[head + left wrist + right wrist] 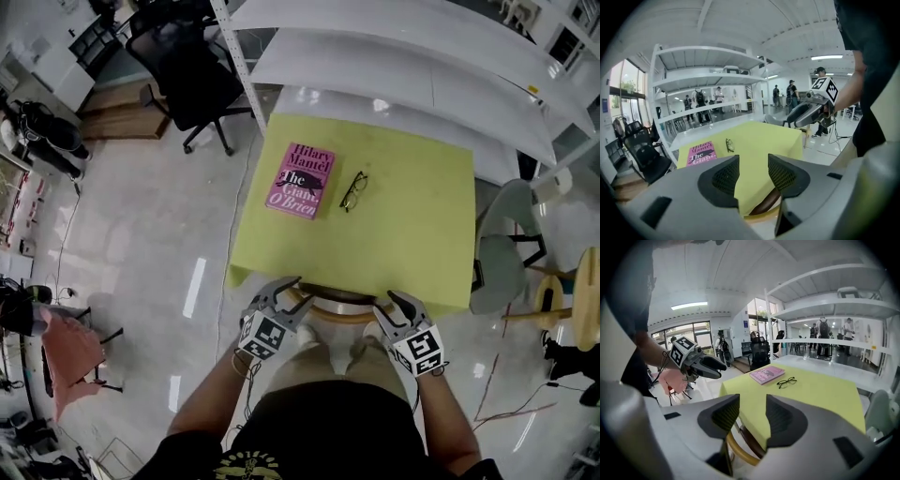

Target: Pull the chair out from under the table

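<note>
- A glossy pale floor (141, 244) mirrors streaks of light.
- White shelving (394, 56) rises in tiers along the far side.
- A black office chair (187, 75) stands on casters near its left end.
- A grey chair (497, 272) sits at the right.
- Tall windows (621, 91) admit daylight; a strip light (829, 57) glows on the white ceiling.

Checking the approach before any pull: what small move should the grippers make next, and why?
Probably ease both forward and down until their fingers straddle the chair's curved back rail. The left gripper and right gripper stand open and empty, close by that rail, which shows beneath the table edge.
</note>
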